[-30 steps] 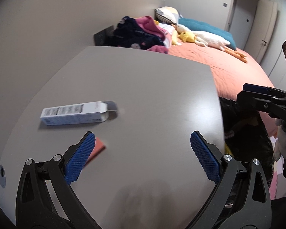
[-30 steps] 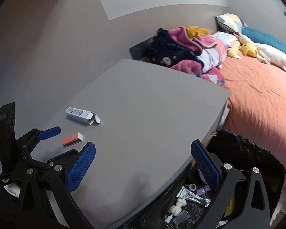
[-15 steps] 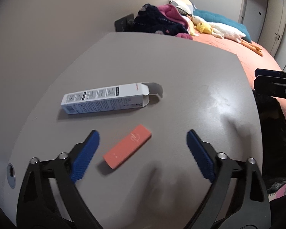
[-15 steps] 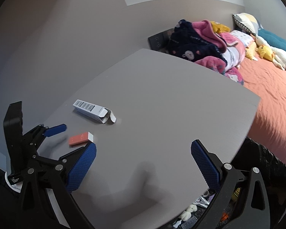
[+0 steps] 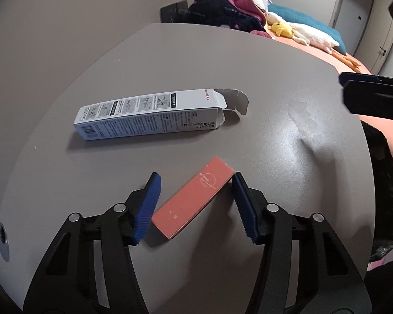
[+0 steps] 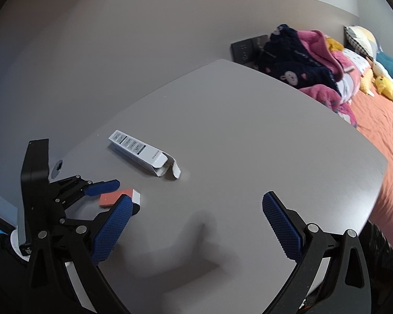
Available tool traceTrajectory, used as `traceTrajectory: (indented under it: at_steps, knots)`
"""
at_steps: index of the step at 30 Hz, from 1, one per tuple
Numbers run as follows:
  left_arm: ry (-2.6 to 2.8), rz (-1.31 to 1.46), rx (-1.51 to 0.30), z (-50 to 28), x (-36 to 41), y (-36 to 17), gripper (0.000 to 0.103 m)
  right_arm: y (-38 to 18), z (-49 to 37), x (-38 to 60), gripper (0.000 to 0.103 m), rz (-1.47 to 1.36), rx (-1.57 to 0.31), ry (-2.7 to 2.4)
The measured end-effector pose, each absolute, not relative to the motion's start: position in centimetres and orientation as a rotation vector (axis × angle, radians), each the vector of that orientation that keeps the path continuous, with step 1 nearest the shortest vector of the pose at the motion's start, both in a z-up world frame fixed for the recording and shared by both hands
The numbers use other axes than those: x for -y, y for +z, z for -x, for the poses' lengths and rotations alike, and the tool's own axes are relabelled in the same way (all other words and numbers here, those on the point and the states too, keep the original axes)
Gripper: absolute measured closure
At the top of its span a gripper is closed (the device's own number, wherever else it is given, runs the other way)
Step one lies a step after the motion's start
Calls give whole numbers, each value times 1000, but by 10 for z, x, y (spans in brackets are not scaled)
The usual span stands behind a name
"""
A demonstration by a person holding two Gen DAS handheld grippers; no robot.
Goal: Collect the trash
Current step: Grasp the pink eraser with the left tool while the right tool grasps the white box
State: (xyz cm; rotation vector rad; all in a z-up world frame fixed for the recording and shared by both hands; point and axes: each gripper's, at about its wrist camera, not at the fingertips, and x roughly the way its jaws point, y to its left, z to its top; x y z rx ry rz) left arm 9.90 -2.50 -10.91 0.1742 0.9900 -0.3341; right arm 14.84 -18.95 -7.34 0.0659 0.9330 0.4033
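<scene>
The small orange box (image 5: 194,200) lies flat on the grey bench (image 5: 288,60), slantwise, near its front edge. It looks like light, stiff card that would slide easily on the smooth top, so a hold across its long sides, near the middle, seems best. It sits between the pads of the left tongs (image 5: 196,204), whose jaws have just been closing around it; the right pad is at its far corner, the left just beside its near end, not yet pinching. A longer white carton (image 5: 149,113), flap open, lies just beyond. The right tongs (image 6: 196,229) stand wide and hold nothing.
</scene>
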Motion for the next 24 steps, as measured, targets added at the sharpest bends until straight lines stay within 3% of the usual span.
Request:
traceTrajectory:
  at_steps: [4, 5, 24]
  knots:
    - [-290, -153, -981, -99, 18, -108, 79, -78, -161, 178, 3, -49, -949, 434]
    - [-279, -143, -982, -98, 16, -107, 82, -79, -163, 176, 3, -46, -953, 441]
    - [-113, 72, -961, -83, -37, -91, 83, -109, -214, 101, 4, 142, -988, 571]
